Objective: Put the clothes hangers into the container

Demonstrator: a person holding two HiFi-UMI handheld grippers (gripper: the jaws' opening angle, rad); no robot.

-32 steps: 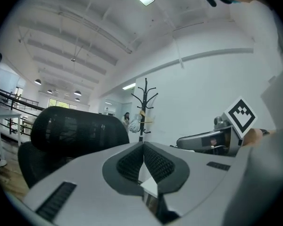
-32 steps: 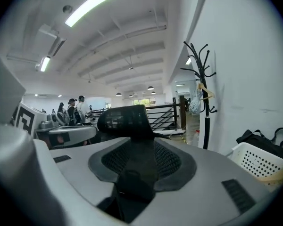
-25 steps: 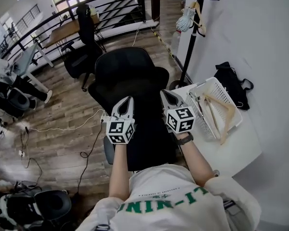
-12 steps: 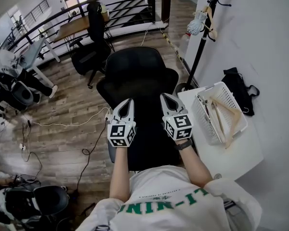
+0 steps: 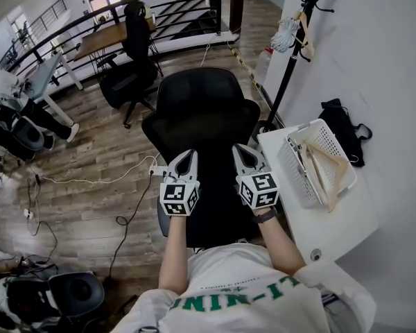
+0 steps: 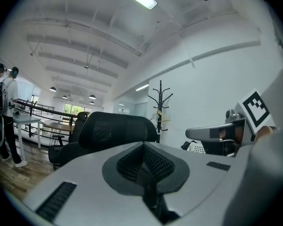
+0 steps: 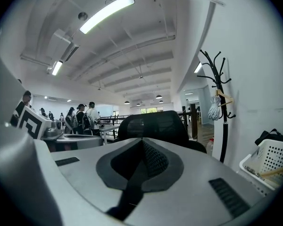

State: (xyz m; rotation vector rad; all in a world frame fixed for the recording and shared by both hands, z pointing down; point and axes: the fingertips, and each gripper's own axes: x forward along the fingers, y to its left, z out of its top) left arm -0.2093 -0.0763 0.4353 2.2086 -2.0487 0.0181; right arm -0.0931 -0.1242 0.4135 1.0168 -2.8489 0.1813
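L gripper (image 5: 186,155) held over black chair (image 5: 201,106), jaws together, nothing btwn them. R gripper (image 5: 241,150) just beside it, also closed & empty, near the left edge of the white table (image 5: 336,220). Container (image 5: 297,175) sits at table's far end, by the wall. Hangers (image 5: 336,164) lie inside container, a wooden one poking over its near rim. Coat rack (image 5: 286,61) stands beyond table's far-left corner; black bag (image 5: 343,120) behind container.
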